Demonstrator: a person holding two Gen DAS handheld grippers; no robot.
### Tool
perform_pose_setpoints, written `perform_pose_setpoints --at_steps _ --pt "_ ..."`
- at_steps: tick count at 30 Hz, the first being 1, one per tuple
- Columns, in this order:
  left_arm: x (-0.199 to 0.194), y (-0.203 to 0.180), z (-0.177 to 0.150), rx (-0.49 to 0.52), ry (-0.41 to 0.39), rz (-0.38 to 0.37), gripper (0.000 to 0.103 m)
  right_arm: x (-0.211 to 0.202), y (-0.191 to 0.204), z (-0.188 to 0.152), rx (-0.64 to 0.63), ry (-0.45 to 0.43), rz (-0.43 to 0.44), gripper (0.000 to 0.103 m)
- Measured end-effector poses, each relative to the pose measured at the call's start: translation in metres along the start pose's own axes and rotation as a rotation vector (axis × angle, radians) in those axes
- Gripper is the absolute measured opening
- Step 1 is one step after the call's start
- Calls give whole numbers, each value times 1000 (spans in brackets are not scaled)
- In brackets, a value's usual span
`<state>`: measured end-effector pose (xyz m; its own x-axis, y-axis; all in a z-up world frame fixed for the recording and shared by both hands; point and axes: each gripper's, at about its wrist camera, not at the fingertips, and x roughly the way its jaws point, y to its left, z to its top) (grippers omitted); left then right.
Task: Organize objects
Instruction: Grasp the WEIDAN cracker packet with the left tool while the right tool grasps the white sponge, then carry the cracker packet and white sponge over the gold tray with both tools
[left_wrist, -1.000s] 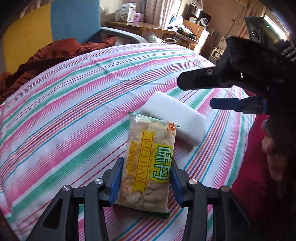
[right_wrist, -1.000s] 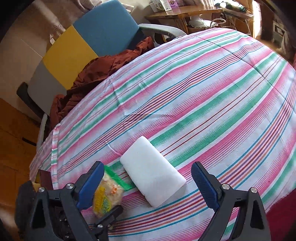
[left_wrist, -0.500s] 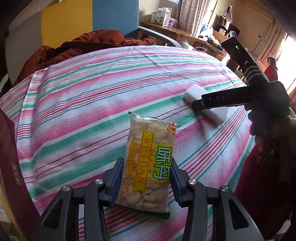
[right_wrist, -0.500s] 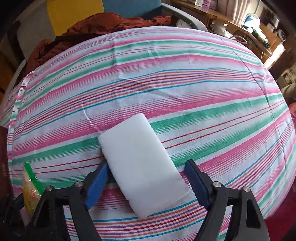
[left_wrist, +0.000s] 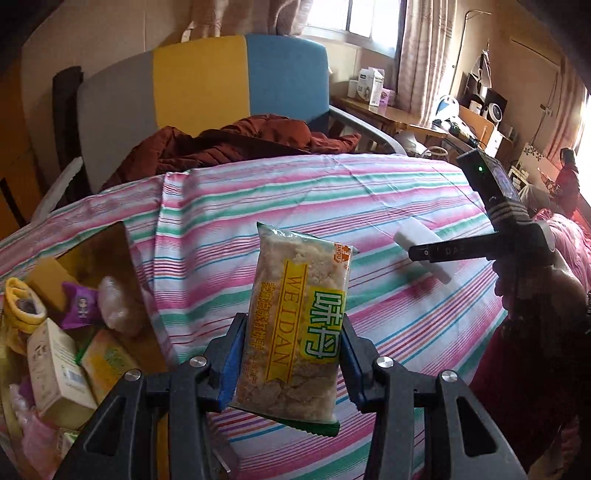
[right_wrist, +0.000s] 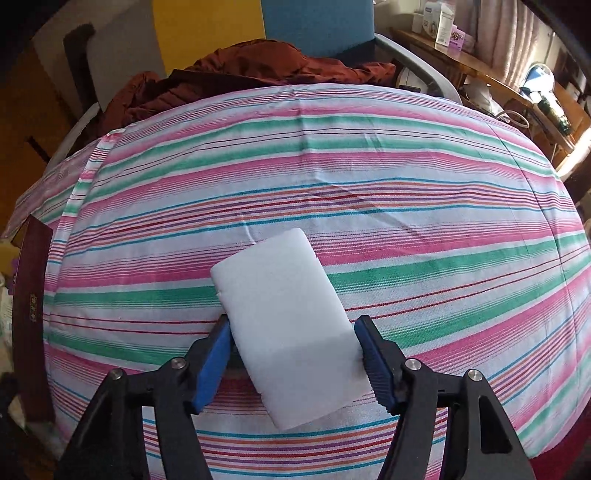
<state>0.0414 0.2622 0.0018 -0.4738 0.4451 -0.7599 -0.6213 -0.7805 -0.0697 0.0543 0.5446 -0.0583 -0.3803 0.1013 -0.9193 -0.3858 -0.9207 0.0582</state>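
In the left wrist view, the snack packet (left_wrist: 295, 325) is clamped upright between the closed-in blue pads of the left gripper (left_wrist: 290, 363), lifted above the striped cloth (left_wrist: 221, 229). A box (left_wrist: 74, 332) of assorted items is seen at the left, hidden from the other camera. In the right wrist view, the white block (right_wrist: 284, 317) is bracketed by the right gripper (right_wrist: 291, 354), pads touching its sides, apparently resting on the cloth. A skewed block could be twisted out if lifted.
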Motion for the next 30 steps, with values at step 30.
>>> perform_pose_setpoints --at_steps 30 --pt "-82 161 -53 -350 -92 176 47 -76 249 -35 -252 -126 394 68"
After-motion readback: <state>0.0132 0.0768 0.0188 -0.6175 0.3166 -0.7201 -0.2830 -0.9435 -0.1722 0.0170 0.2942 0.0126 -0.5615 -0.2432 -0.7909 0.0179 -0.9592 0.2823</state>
